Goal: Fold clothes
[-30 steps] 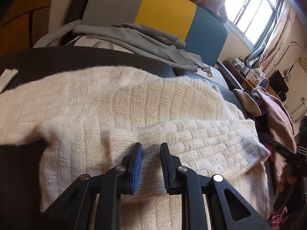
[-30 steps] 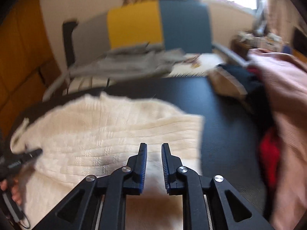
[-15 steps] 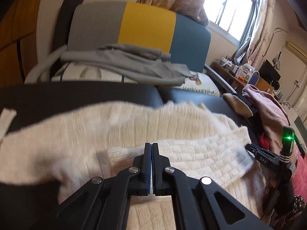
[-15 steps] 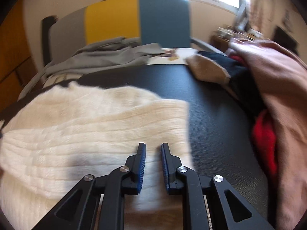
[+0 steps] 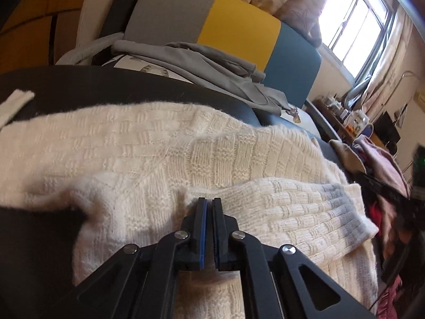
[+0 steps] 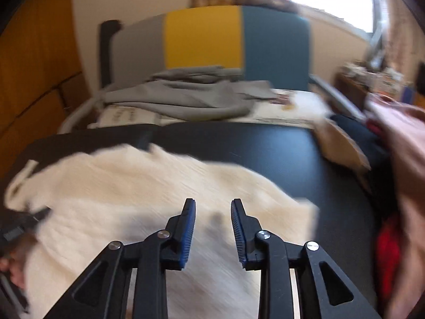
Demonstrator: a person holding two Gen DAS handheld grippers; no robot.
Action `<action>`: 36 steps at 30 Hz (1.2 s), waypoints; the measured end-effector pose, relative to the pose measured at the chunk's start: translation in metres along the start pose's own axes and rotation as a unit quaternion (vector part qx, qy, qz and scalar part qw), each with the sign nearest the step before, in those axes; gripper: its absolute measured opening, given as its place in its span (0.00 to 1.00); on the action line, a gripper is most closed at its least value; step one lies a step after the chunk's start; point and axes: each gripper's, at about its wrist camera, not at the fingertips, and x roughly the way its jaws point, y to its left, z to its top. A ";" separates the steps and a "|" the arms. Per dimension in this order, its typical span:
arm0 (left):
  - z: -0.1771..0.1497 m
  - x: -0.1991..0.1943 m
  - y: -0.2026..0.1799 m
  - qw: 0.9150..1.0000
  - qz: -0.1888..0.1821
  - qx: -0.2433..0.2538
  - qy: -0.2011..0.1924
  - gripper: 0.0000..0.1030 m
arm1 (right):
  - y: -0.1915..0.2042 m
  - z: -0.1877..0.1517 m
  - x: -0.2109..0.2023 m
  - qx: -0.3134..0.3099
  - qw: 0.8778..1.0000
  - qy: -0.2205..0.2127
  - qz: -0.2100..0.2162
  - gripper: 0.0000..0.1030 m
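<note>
Left gripper (image 5: 209,202) pinches sweater (image 5: 148,143); right gripper (image 6: 213,207) opening, empty.

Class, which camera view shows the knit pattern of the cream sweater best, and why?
The left wrist view: the cream sweater is sharp there, so its blocks of ribbed stitches read clearly. The right wrist view shows the same sweater on the dark table, but motion blur wipes out the stitches.

Black angular left tongs (image 5: 209,204) and right tongs (image 6: 213,207): blue ribbed pads (image 6: 187,235) (silver screws at the pivots).
</note>
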 end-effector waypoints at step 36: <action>0.104 0.082 -0.077 0.965 -0.039 0.240 0.099 0.26 | -0.001 -0.020 0.066 0.036 0.995 0.016 -0.094 0.46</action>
